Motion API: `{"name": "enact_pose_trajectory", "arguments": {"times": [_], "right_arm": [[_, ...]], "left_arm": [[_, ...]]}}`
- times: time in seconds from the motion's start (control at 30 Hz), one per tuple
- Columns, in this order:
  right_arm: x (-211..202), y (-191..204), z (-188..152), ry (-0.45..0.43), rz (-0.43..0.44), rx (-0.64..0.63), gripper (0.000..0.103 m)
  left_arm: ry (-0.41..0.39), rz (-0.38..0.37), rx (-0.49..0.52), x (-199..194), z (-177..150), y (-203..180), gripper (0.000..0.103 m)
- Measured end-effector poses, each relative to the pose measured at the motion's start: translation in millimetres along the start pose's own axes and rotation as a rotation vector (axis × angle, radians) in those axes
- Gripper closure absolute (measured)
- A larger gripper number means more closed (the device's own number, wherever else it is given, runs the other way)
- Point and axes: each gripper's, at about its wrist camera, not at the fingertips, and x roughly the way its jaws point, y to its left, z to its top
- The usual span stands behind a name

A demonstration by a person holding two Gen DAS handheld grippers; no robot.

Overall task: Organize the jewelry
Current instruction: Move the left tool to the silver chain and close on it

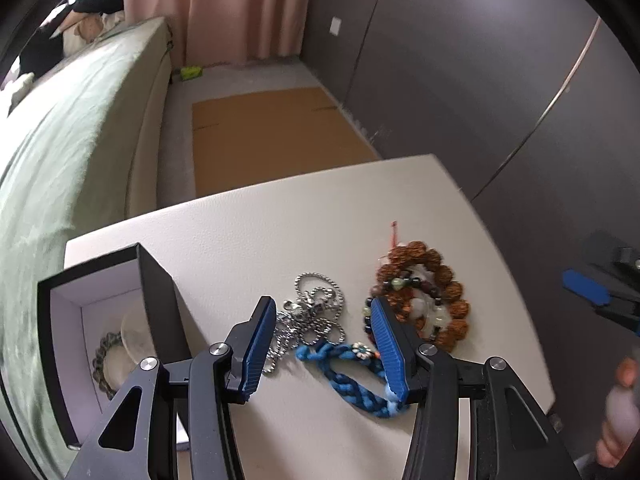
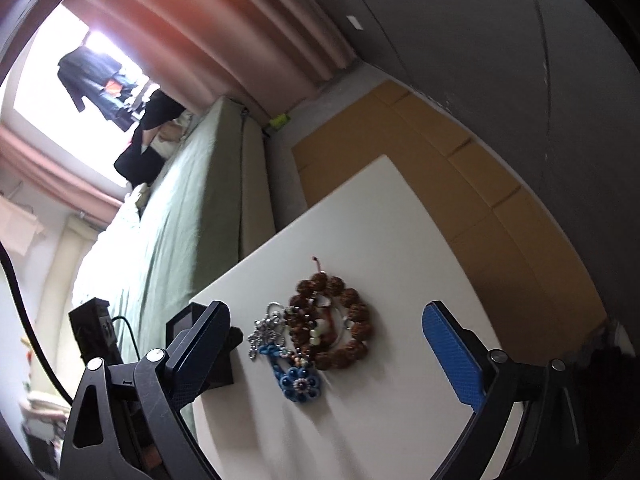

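On the white table lie a silver chain, a blue braided bracelet with a flower charm, and a brown bead bracelet with smaller bead strands inside it. My left gripper is open just above the chain and the blue bracelet, holding nothing. An open black box at the left holds a grey bracelet. My right gripper is open and empty, hovering short of the same pile: chain, blue bracelet, brown beads.
A bed with a green cover runs along the table's left side. Flat cardboard lies on the floor beyond the table. A dark wall stands to the right. My right gripper shows at the right edge of the left wrist view.
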Motion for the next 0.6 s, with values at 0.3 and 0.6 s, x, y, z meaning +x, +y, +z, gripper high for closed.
{"name": "enact_pose_trajectory", "arguments": {"times": [0.3,0.6], "right_arm": [[-8,-16,6,-0.003,0.012,0.045,0.005],[-8,-19,6,0.002,0.018,0.064,0.005]], "left_arm": [[0.117,0.092,0.017,35,7,-1,0.052],[0.145,0.138,0.099,58,4,-16,0.052]]}}
